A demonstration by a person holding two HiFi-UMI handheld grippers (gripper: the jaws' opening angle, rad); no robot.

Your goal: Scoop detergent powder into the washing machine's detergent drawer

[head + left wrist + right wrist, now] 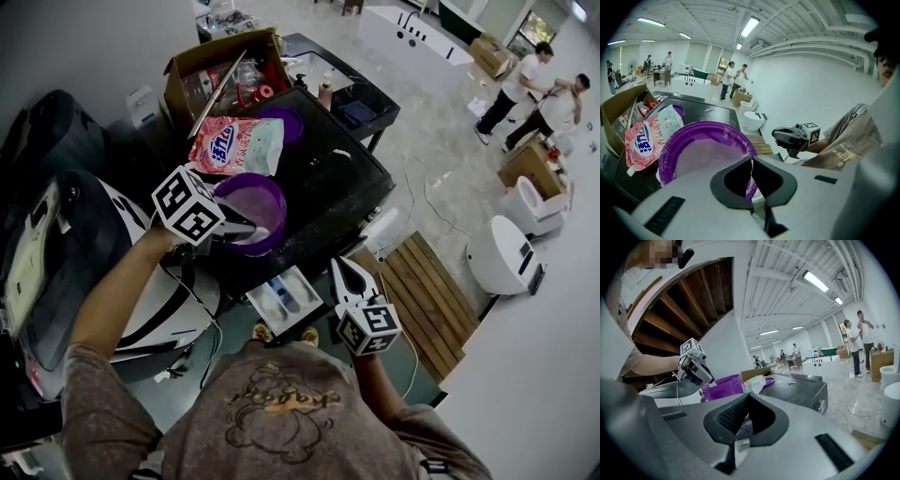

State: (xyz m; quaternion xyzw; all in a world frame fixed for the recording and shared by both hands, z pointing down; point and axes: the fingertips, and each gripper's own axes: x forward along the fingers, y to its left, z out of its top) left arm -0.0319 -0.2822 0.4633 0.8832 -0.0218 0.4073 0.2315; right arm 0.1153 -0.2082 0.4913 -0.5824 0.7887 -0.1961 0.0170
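Black surface (pixel 328 183): four items are resting on it.
A purple tub (pixel 255 208) is standing at the near edge. A pink detergent bag (pixel 234 145) is lying flat just behind it, partly covering a purple lid (pixel 289 122). An open cardboard box (pixel 220 75) is sitting at the far left corner.

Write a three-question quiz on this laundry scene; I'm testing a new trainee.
1. True or false: the detergent drawer is pulled open.
2. The left hand-held gripper, shut on a thin white handle, has its tip at: A the cardboard box; B the purple bowl; C the drawer.
3. Fill in: the pink-and-white bag lies on the ____ machine top.
Key: 1 true; 2 B; 3 black.
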